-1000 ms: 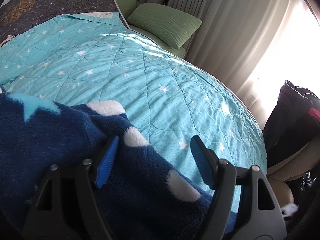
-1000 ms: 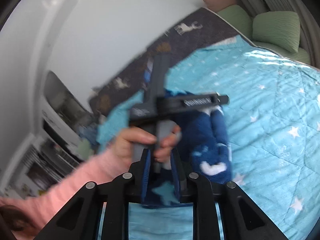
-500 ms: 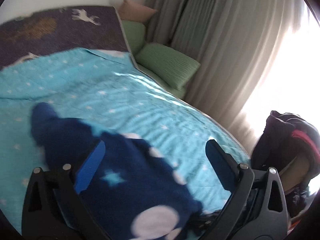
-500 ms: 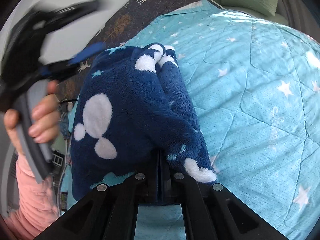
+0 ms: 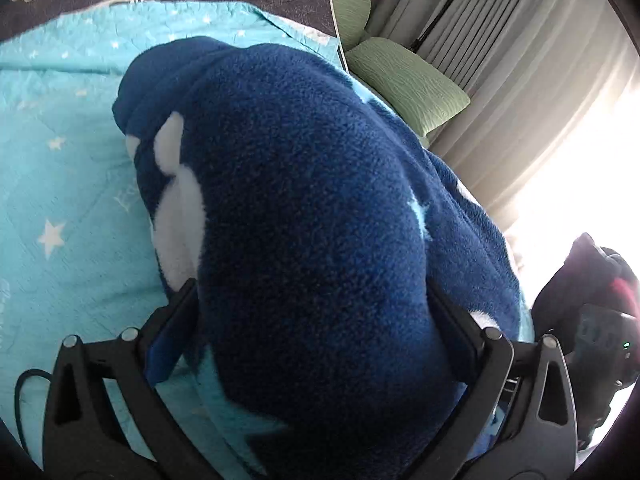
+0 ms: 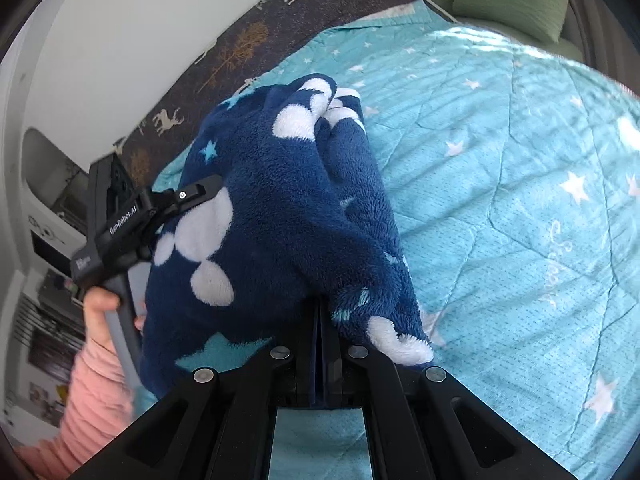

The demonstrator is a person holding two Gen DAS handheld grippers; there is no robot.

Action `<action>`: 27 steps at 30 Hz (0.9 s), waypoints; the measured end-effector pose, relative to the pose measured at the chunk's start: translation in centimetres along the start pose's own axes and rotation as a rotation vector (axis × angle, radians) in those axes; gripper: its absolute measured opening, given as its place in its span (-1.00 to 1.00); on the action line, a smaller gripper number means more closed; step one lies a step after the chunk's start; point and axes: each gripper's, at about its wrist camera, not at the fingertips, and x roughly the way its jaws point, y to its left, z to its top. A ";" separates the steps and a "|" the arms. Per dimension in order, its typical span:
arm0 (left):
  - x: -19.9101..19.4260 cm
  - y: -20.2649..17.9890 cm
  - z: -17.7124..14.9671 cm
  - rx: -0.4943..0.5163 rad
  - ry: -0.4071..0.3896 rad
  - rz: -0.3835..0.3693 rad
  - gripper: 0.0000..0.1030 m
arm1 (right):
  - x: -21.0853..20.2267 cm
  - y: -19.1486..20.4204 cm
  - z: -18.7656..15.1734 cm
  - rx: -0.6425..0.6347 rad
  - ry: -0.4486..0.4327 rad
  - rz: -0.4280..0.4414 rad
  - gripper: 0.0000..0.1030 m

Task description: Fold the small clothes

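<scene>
Your right tongs (image 6: 318,332) are clenched on an edge of the navy fleece garment (image 6: 280,208), with the jaws pressed flat together and cloth pinched between them. This grip anchors one end so the fabric hangs in a controlled bundle above the bed's turquoise star quilt (image 6: 520,208) rather than spreading out.

Your left tongs (image 5: 312,320) stand wide apart with a thick roll of the garment (image 5: 312,208) lying between the jaws. The fleece touches both blue pads, but you are not squeezing it: treat these tongs as released and cradling. Such a wide stance suits the bulk of the doubled fleece.

The garment is bunched and folded over itself, held between both tools above the quilt. The fold appears unfinished. The green pillows (image 5: 404,80) lie well apart, near the curtain (image 5: 520,60).
</scene>
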 end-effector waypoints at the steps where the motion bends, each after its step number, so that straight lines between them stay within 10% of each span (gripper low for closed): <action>1: -0.1 0.0 0.0 -0.005 0.000 0.003 1.00 | 0.0 0.2 0.0 -0.008 -0.002 -0.013 -1.00; 7: -5.3 -1.3 0.2 -0.069 -0.089 -0.042 0.95 | -2.3 2.9 0.4 -0.159 -0.082 -0.075 -0.94; 13: -12.1 -5.1 -3.4 0.162 -0.209 -0.124 0.98 | -5.9 5.1 1.5 -0.233 -0.191 0.014 -0.82; 20: -3.0 -4.5 -8.6 0.235 -0.001 0.093 1.00 | 0.5 1.8 1.1 -0.112 0.021 -0.077 -0.68; 24: -1.8 0.5 -8.4 -0.078 0.087 -0.170 1.00 | 0.0 -1.8 0.7 0.078 0.018 0.110 -0.79; 27: -2.8 -0.7 -8.0 -0.018 0.089 -0.106 0.99 | -1.0 -3.2 0.6 0.150 0.024 0.198 -0.86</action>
